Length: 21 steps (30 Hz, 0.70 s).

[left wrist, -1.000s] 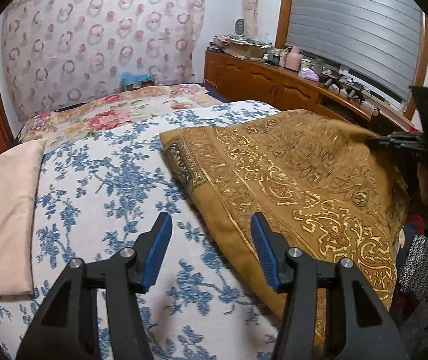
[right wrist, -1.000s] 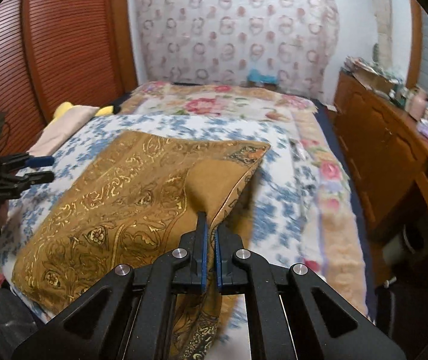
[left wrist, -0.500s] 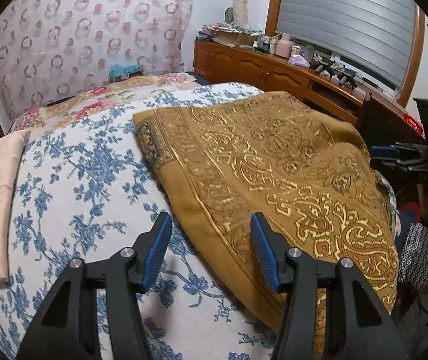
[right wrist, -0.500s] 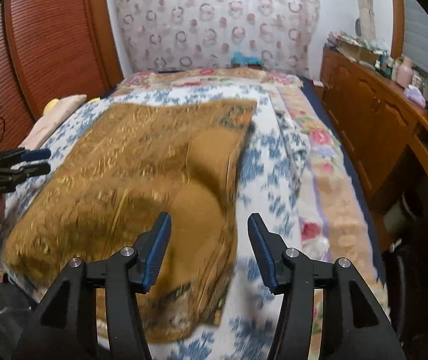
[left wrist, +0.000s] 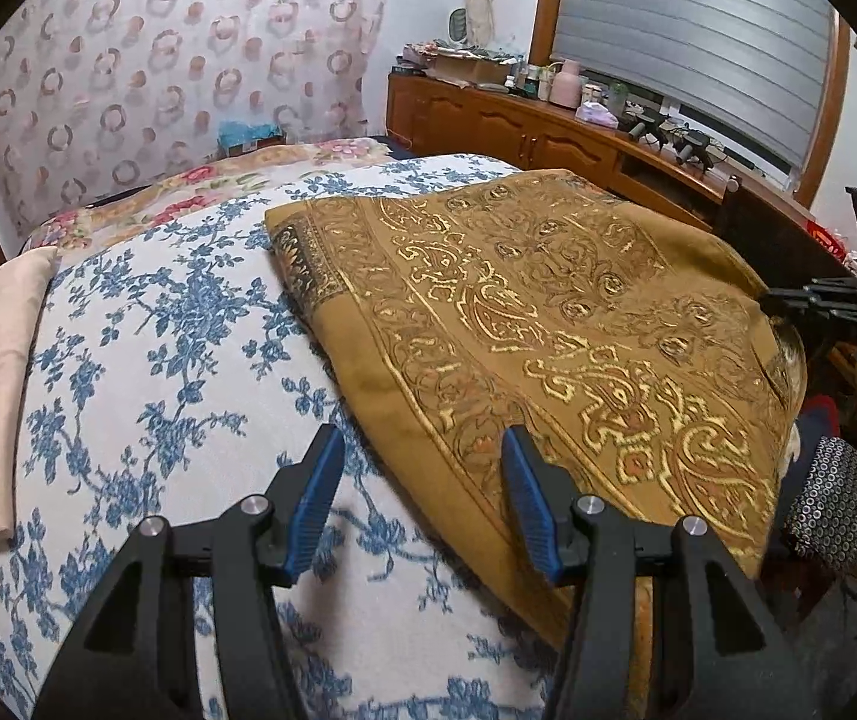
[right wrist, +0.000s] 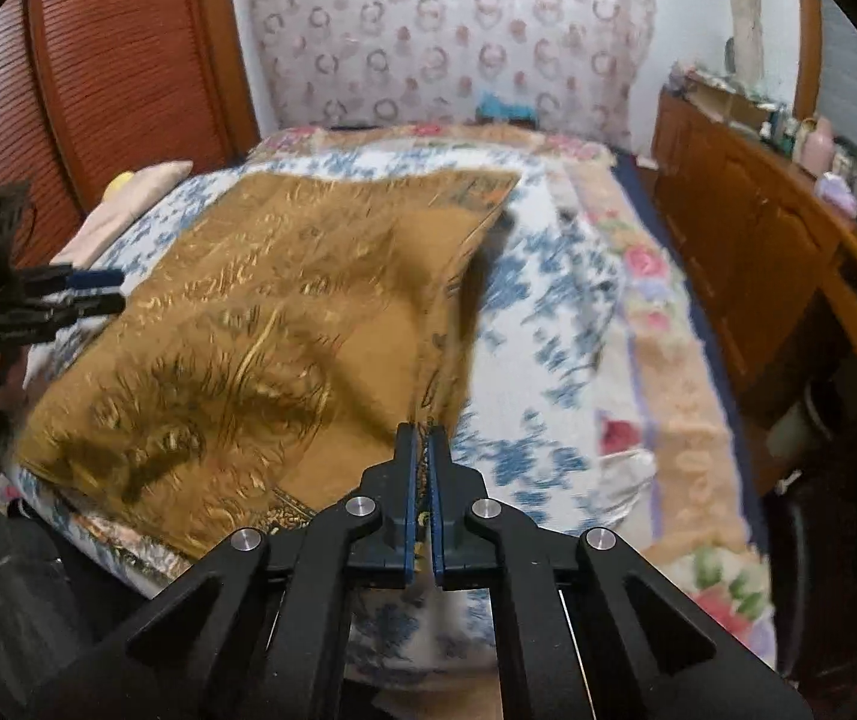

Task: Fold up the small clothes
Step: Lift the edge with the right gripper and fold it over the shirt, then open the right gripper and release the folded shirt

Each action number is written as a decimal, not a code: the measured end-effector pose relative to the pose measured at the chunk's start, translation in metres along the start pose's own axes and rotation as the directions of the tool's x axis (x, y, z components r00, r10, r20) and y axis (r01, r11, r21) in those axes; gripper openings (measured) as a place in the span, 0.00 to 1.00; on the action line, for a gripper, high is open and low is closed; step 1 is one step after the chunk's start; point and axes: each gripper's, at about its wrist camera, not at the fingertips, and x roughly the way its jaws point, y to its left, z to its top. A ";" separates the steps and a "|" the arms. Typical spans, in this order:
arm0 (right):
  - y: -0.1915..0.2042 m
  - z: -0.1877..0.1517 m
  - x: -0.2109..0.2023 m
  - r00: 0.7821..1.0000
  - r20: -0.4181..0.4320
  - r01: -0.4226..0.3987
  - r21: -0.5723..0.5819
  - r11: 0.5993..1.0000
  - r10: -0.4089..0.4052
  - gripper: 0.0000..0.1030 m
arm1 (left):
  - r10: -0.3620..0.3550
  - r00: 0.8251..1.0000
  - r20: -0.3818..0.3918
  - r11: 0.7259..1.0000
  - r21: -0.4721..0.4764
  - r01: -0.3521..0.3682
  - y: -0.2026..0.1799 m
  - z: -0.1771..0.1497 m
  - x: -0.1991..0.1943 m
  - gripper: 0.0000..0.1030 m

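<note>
At the near edge of the bed (left wrist: 146,324), the left tongs (left wrist: 422,459) are held wide and empty over the near-left edge of the gold patterned cloth (left wrist: 548,312), which is spread across the near half of the bed. The right tongs (right wrist: 421,444) have just been closing and are pinched on the cloth's near-right corner; how much cloth is caught is blurred. For a clean fold, the left edge should be gripped likewise, both corners lifted level, and carried to the far edge, where the cloth's far corners lie flat.
</note>
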 end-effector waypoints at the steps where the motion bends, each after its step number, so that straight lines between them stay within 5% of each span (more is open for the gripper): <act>1: 0.000 0.001 -0.004 1.000 0.006 0.015 -0.001 1.000 -0.015 0.01 | -0.002 1.000 0.001 1.000 -0.002 0.002 -0.001 -0.002 -0.003 0.52; 8: 0.004 0.002 0.004 0.998 0.001 0.056 -0.009 0.998 -0.056 0.05 | -0.007 1.000 0.002 1.000 0.015 0.007 -0.011 -0.010 -0.016 0.52; 13: 0.009 0.011 -0.007 0.993 0.057 0.101 -0.013 0.995 -0.100 0.29 | -0.008 1.000 -0.002 1.000 0.027 0.008 -0.016 -0.014 -0.018 0.52; 15: 0.016 0.015 -0.010 0.993 0.084 0.087 -0.021 0.996 -0.085 0.39 | -0.010 1.000 -0.006 0.999 0.030 0.010 -0.018 -0.015 -0.017 0.52; 21: 0.050 0.025 0.003 0.994 0.104 -0.022 -0.056 0.998 0.028 0.40 | -0.008 1.000 -0.029 1.000 0.027 0.009 -0.018 -0.020 -0.011 0.52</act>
